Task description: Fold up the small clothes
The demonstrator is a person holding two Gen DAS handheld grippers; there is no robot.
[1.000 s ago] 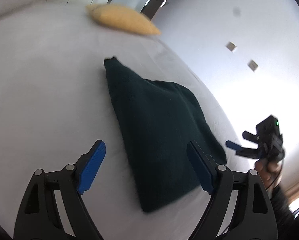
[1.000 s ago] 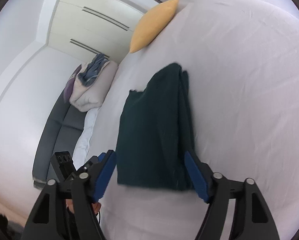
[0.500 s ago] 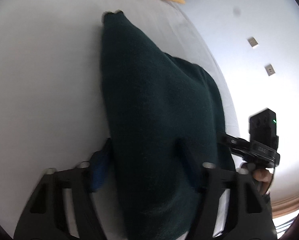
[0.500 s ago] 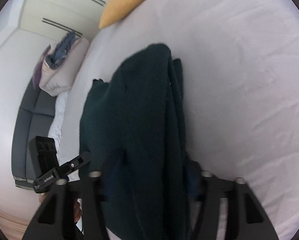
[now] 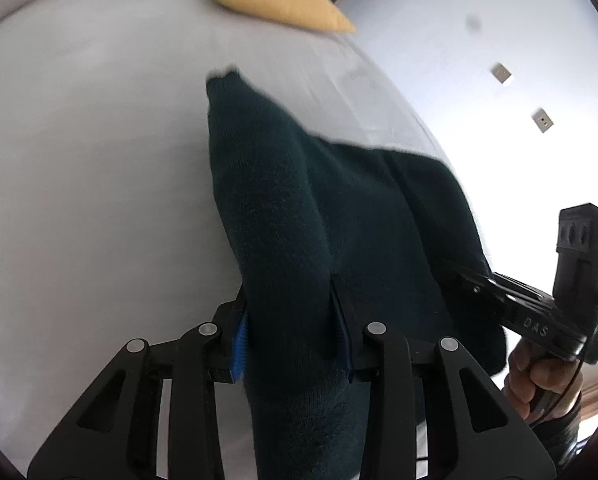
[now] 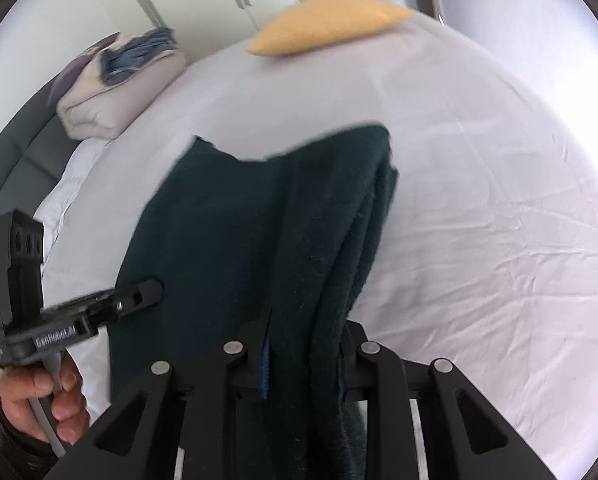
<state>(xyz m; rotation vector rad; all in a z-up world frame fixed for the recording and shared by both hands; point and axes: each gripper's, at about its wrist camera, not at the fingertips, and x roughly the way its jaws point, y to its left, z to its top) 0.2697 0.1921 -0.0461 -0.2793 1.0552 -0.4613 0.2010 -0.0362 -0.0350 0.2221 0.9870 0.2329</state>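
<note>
– Where's the sweater?

– Centre of both frames, dark green, draped up off the bed toward the lower edge. Its far end lies on the white sheet.

– And the left hand-held gripper?

– Clamped on a fold of the sweater at lower centre; blue pads press the knit from both sides.

– The right one?

– The right hand-held gripper pinches another bunched fold, lower centre of its own view. In the left view it shows at the right edge, fingers buried in the cloth.

– Anything else?

– A yellow pillow at the top of the bed, and folded bedding in the upper left of the right view.
</note>
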